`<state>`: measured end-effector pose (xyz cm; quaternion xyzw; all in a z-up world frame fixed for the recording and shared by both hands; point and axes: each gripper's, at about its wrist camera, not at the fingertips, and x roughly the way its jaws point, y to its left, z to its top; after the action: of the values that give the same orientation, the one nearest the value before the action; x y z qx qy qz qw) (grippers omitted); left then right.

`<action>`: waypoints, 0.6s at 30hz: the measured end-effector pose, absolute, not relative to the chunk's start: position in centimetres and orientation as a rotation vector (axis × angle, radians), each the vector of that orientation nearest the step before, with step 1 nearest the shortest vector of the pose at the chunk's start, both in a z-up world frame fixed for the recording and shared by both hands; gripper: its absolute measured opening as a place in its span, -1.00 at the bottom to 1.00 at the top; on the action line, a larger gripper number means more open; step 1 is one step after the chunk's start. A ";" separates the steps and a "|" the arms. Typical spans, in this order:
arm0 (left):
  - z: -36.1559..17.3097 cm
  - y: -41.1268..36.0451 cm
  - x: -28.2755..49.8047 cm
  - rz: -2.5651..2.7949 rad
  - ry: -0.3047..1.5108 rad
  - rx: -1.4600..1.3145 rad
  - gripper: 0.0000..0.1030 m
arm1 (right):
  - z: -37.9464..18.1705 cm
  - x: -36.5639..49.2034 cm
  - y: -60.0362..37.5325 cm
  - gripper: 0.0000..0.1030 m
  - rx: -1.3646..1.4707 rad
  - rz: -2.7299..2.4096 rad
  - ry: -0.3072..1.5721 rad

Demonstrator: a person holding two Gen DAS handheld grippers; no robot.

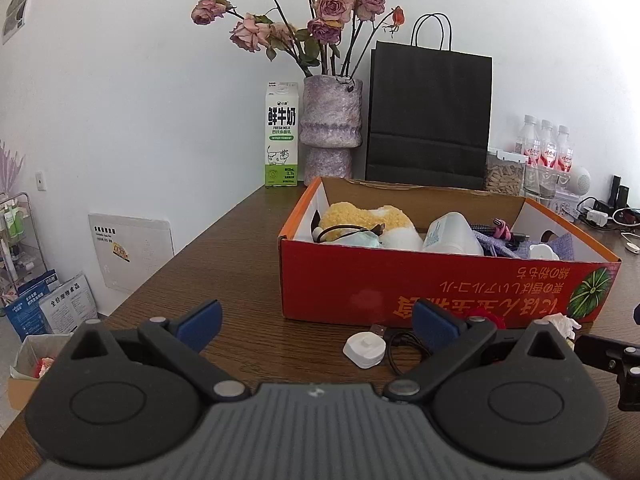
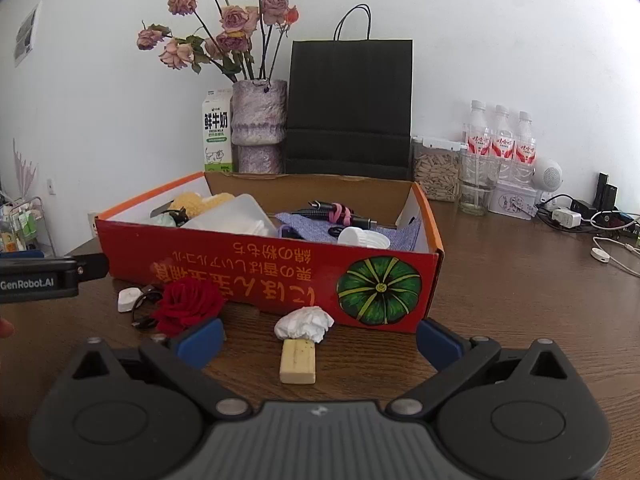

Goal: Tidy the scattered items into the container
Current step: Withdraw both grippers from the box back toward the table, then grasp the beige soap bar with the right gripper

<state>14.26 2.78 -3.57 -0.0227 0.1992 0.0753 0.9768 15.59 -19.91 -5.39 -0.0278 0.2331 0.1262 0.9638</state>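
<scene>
Hand-held gripper (image 2: 318, 338), rectangular soap (image 2: 298, 361)

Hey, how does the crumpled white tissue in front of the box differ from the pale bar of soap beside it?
The crumpled white tissue is irregular and wrinkled; the pale yellow rectangular soap bar has flat faces and straight edges. The tissue is bright white, the soap bar cream with dark specks. The tissue lies nearer the red cardboard box, the soap bar nearer the right tongs. Both rest on the brown wooden table, outside the box.

Both tongs (image 1: 318, 322) (image 2: 318, 338) are black with blue pads, silver screws, ribbed grey bodies.
</scene>
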 end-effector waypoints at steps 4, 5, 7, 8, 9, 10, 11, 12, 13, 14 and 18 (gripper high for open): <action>-3.6 2.7 14.4 0.145 0.417 -0.040 1.00 | -5.8 16.2 -20.2 1.00 -0.031 0.264 0.534; -3.6 2.7 14.4 0.144 0.420 -0.042 1.00 | -5.9 16.4 -20.2 0.98 -0.024 0.269 0.550; -3.7 2.9 14.4 0.144 0.423 -0.048 1.00 | -6.1 16.7 -20.2 0.98 -0.020 0.267 0.571; -3.7 2.9 14.5 0.143 0.427 -0.051 1.00 | -6.2 16.8 -20.2 0.97 -0.022 0.265 0.582; -3.7 2.9 14.6 0.143 0.434 -0.052 1.00 | -6.3 17.0 -20.1 0.95 -0.024 0.264 0.593; -3.8 3.0 14.7 0.142 0.440 -0.053 1.00 | -6.4 17.1 -20.0 0.93 -0.027 0.261 0.607; -3.8 3.0 14.8 0.141 0.444 -0.055 1.00 | -6.5 17.3 -20.0 0.86 -0.028 0.258 0.619; -3.9 3.1 14.8 0.142 0.448 -0.058 1.00 | -6.6 17.5 -20.0 0.79 -0.022 0.257 0.629; -3.9 3.1 14.9 0.142 0.451 -0.059 1.00 | -6.7 17.7 -20.2 0.74 -0.006 0.257 0.639; -3.9 3.2 14.9 0.142 0.454 -0.061 1.00 | -6.8 17.9 -20.2 0.56 0.005 0.256 0.646; -4.0 3.2 15.1 0.129 0.476 -0.062 1.00 | -6.7 18.2 -19.6 -0.60 -0.009 0.285 0.637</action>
<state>15.14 3.19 -4.05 -0.0308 0.2355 0.0641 0.9693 18.20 -19.63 -6.73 -0.0047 0.3121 0.1396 0.9397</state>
